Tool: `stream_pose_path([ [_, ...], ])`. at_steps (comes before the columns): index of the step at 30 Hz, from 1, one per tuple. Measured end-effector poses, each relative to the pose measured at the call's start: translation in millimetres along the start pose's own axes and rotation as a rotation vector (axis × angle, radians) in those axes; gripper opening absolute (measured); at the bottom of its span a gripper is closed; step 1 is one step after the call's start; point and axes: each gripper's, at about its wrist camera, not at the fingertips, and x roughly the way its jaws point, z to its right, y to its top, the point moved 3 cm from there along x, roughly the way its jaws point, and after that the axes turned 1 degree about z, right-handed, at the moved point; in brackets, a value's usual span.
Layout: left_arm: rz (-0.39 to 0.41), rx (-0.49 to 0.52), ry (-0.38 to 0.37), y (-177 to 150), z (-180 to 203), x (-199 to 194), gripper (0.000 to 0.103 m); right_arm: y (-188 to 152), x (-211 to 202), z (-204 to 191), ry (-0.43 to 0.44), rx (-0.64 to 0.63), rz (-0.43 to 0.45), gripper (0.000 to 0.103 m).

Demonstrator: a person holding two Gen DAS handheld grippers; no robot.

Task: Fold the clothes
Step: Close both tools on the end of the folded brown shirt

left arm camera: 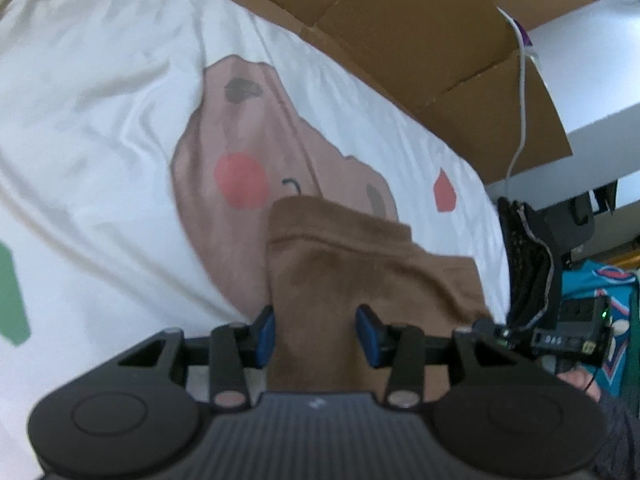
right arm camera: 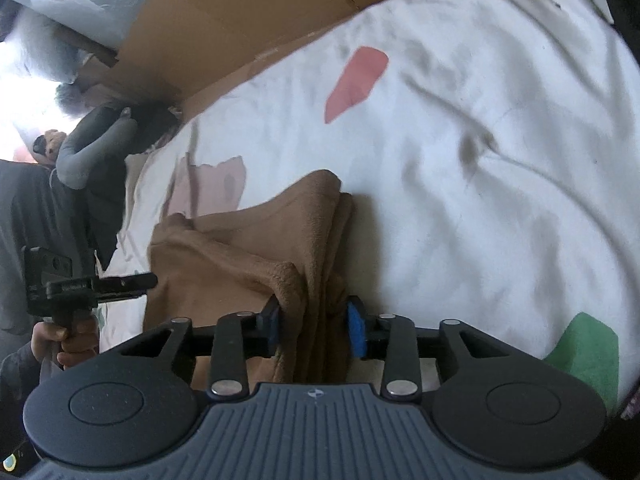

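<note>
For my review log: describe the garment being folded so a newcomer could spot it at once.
Start at the white bedsheet printed with pink, red and green shapes, lying in front of brown cardboard. On it lies the brown fleece garment, bunched in folds between the blue-padded fingers of both grippers. It is the only plain brown, fuzzy cloth there.

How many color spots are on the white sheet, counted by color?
Going by the right wrist view of the sheet:
Red spot: 1
Green spot: 1
Pink patch, partly under the brown cloth: 1
Total: 3
</note>
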Motion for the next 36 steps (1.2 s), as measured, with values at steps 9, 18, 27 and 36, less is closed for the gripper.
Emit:
stream_pose_path([
  [9,0.028,-0.038,-0.033,26,-2,11,0.037,7,10,19,0.098,0.099,-0.062,0.043],
  [18,0.039,-0.045,-0.04,17,-5,2,0.051,5,7,16,0.093,0.088,-0.044,0.04],
  [27,-0.044,-0.028,-0.072,-6,-8,3,0.048,3,12,14,0.118,0.061,-0.094,0.049],
  [36,-0.07,-0.03,-0.095,1,-11,16,0.018,8,12,14,0.135,0.077,-0.068,0.028],
])
